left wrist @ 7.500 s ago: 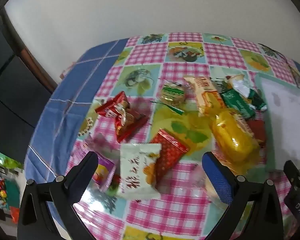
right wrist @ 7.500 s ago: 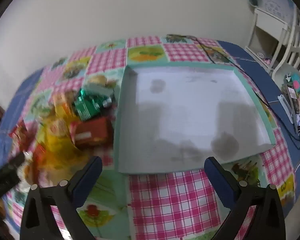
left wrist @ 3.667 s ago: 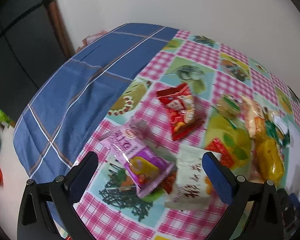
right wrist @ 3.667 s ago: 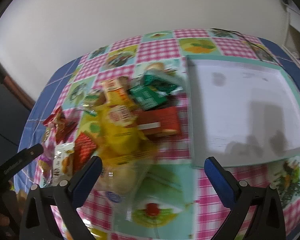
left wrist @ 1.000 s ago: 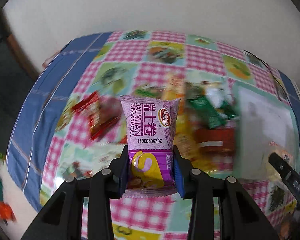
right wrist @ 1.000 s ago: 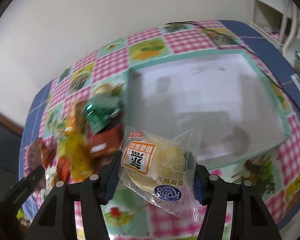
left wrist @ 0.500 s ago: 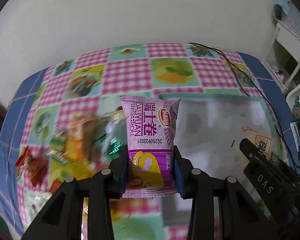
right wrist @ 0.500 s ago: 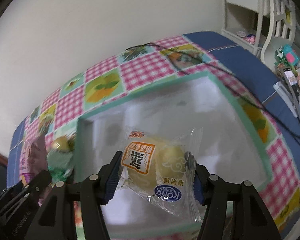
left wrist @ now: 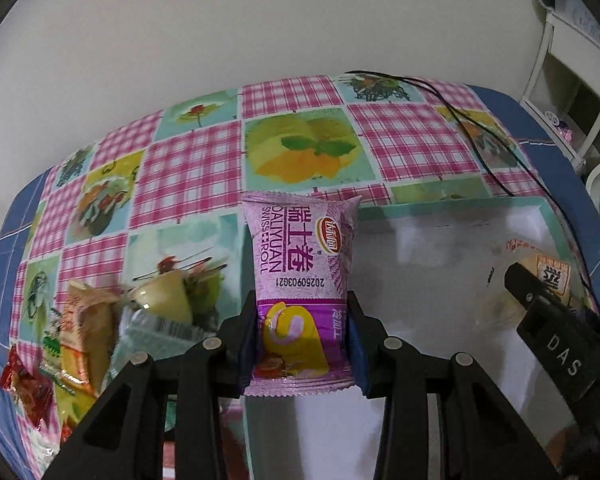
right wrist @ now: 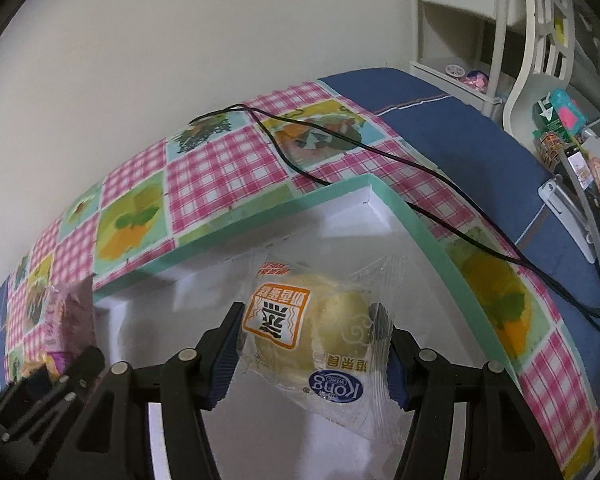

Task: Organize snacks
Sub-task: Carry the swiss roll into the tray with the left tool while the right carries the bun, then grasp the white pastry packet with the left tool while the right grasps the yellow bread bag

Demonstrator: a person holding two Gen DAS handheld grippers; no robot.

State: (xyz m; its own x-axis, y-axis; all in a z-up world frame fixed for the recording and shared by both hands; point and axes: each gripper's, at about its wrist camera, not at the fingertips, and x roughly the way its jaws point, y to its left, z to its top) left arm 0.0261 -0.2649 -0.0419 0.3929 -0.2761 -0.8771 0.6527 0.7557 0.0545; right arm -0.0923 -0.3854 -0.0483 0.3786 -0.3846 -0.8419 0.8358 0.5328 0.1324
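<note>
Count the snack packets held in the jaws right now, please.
2. The purple Swiss roll packet is clamped in the left gripper; the clear-wrapped yellow bun packet is in the right gripper. Both hang over the white, teal-rimmed tray.

Left wrist view: steep downward look along its fingers, close over the near-left edge of the white tray (left wrist: 452, 208), wall beyond, snack pile (left wrist: 84, 336) low at left. Right wrist view: similar tilt, close above the tray's (right wrist: 416, 220) far-right corner, white shelf (right wrist: 452, 12) at upper right. Shared: tray, checked tablecloth (left wrist: 412, 136) (right wrist: 228, 168), black cable (left wrist: 472, 136) (right wrist: 360, 148); each view catches the other gripper at its edge.
</note>
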